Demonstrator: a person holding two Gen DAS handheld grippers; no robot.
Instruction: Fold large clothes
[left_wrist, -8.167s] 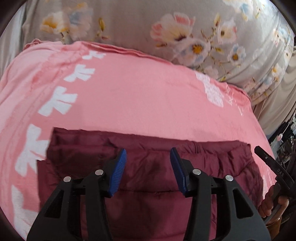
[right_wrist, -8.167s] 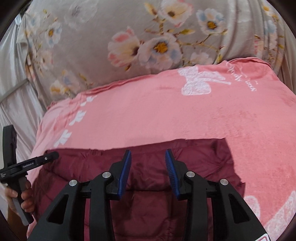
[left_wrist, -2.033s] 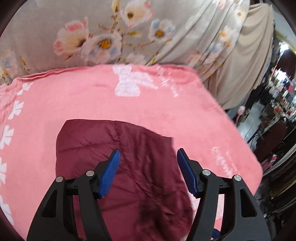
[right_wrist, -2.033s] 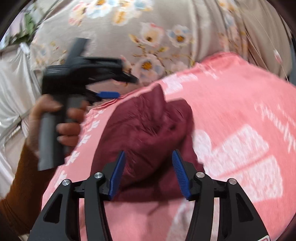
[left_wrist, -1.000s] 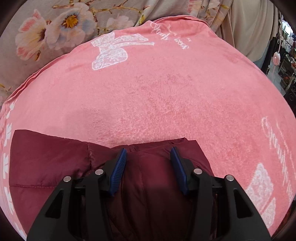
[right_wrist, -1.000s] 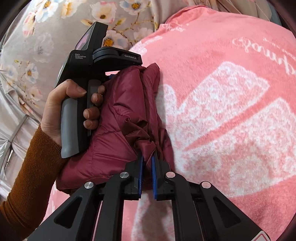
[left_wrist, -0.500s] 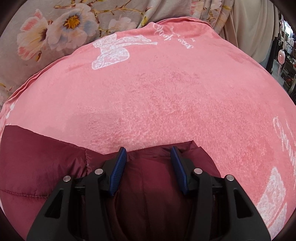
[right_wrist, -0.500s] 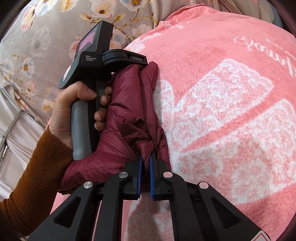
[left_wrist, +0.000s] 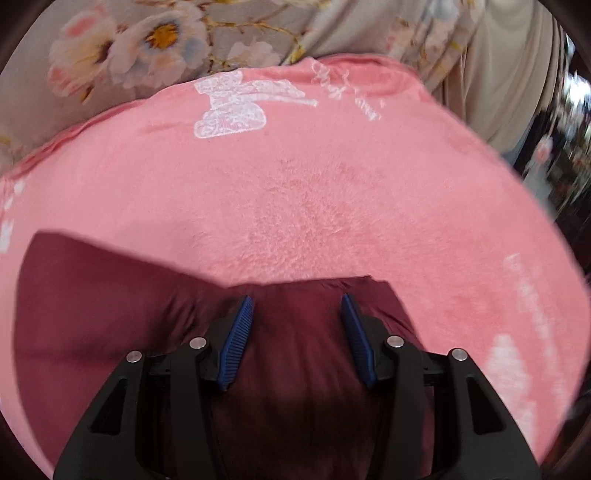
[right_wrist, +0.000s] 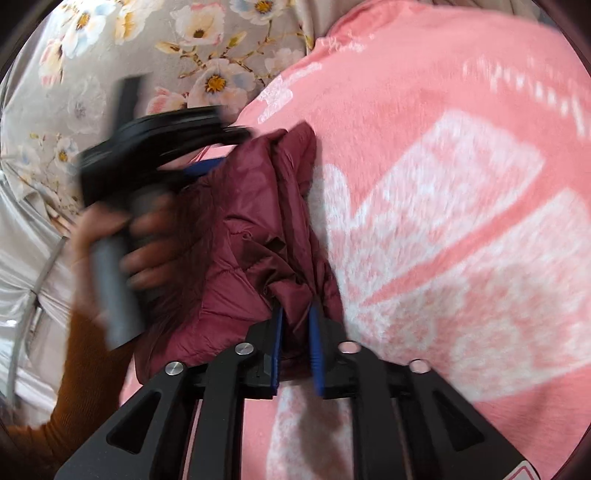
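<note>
My right gripper (right_wrist: 296, 321) was letting go: its blue pads were parting, with a bunched fold of the maroon quilted jacket (right_wrist: 251, 236) between them and a sliver of space showing on each side of the cloth. My left gripper (left_wrist: 297, 308) sat half open over the same jacket (left_wrist: 110, 325), its pads standing apart with smooth maroon fabric lying beneath and between them; they pinched nothing. From the right wrist view, my left hand (right_wrist: 122, 240), in a rust-orange sleeve (right_wrist: 85, 373), gripped that tool's grey handle beside the garment, blurred. The jacket lay folded into a compact bundle on a pink plush blanket (left_wrist: 332, 192) printed with white bows. Behind the blanket hung a grey floral cloth (right_wrist: 110, 55).
</note>
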